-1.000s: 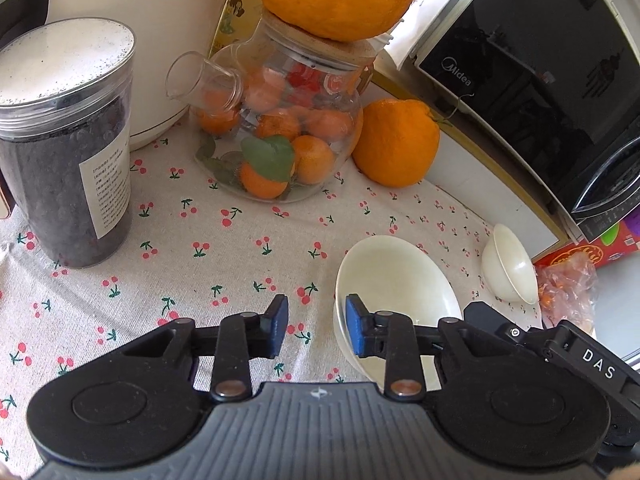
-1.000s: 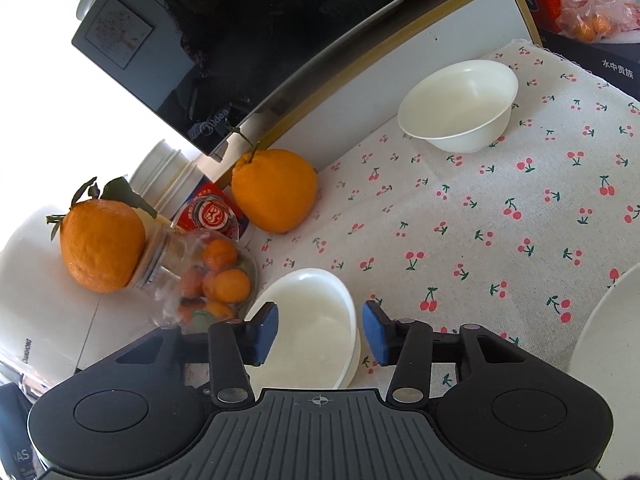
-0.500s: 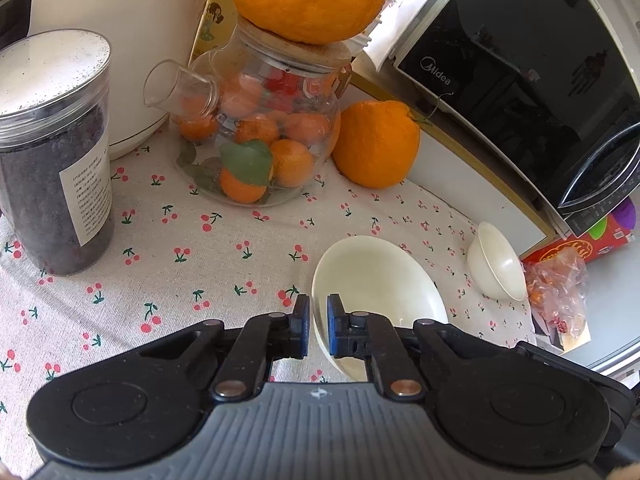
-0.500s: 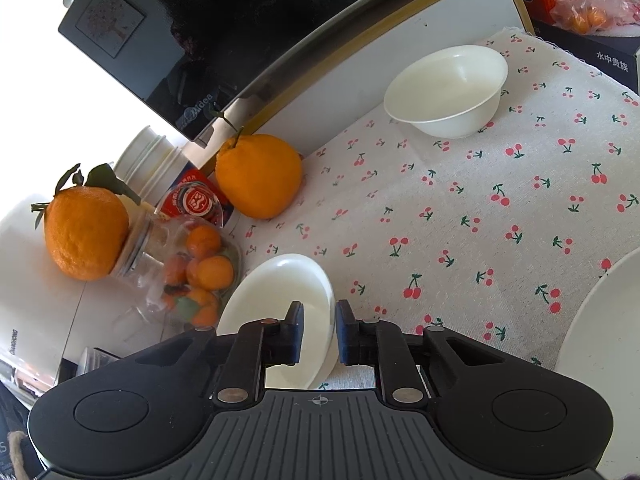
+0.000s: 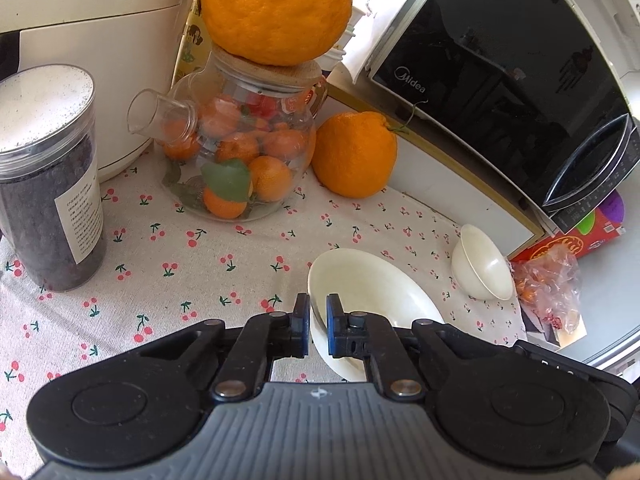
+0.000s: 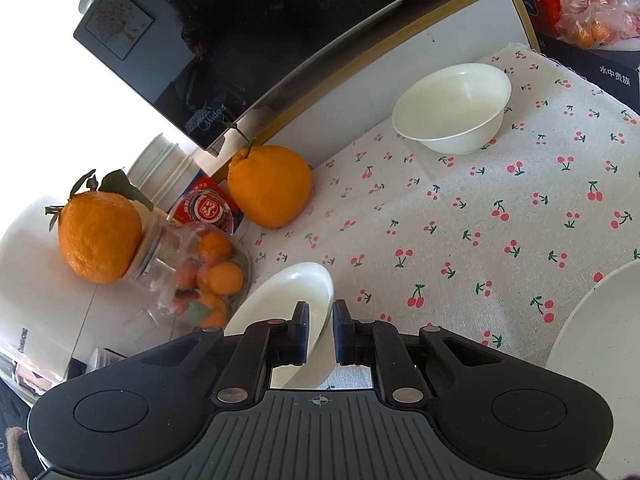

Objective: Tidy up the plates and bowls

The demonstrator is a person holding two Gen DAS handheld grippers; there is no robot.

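Observation:
A white bowl (image 5: 372,292) is held by both grippers above the cherry-print cloth. My left gripper (image 5: 318,322) is shut on its near rim. My right gripper (image 6: 321,322) is shut on the rim of the same bowl (image 6: 288,292), which looks tilted and lifted. A second white bowl (image 5: 482,268) stands on the cloth by the microwave; it also shows in the right wrist view (image 6: 454,106). The edge of a white plate (image 6: 600,320) lies at the right.
A glass teapot of small oranges (image 5: 240,152) with a big orange (image 5: 276,8) on top, another orange (image 5: 354,154), a dark jar (image 5: 48,184), a rice cooker (image 5: 100,40), a microwave (image 5: 500,72) and a bag of snacks (image 5: 548,288) ring the cloth.
Both grippers closed from open onto the bowl's rim, and the bowl has risen and tilted off the cloth.

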